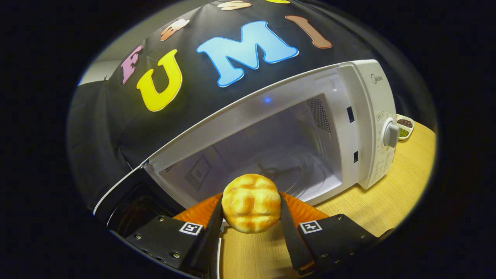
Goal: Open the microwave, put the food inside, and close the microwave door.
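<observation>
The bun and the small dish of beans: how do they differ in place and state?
The bun is held between the tongs, just before the open microwave; the dish rests on the table beyond the microwave's knob side. The bun is one round golden piece; the dish holds dark and green portions. Both are outside the microwave.

I'm looking at a staged kitchen booth, white microwave on wooden table, black cloth wall, small dish of beans.

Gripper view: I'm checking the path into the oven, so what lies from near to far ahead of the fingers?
Gripper shut on the bread roll → microwave's front sill → glass turntable inside the open cavity → cavity's back wall.
</observation>
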`<action>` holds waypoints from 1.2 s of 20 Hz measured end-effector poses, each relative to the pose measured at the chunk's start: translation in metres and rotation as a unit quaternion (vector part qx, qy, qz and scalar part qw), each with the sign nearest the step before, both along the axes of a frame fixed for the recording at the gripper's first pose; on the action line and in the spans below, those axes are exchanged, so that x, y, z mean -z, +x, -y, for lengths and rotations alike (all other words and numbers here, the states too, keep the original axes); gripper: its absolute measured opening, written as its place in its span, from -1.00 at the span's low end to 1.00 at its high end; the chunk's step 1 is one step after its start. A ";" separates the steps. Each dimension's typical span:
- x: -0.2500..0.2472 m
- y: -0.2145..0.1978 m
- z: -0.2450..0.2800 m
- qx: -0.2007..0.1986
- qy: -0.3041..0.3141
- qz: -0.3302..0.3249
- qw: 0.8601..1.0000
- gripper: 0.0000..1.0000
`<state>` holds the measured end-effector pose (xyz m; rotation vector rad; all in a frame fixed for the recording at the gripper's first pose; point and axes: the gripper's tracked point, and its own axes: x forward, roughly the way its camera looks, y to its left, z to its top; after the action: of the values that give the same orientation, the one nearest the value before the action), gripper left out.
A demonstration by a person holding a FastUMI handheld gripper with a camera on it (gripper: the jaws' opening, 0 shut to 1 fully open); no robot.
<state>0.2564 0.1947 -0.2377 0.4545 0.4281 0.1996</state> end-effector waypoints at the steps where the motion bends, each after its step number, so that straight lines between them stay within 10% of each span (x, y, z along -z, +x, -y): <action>1: 0.005 0.005 -0.001 0.002 0.002 -0.003 1.000 0.52; 24: 0.034 0.050 0.001 0.032 -0.020 -0.017 0.999 0.95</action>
<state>0.3060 0.1941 -0.2716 0.4333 0.4503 0.1209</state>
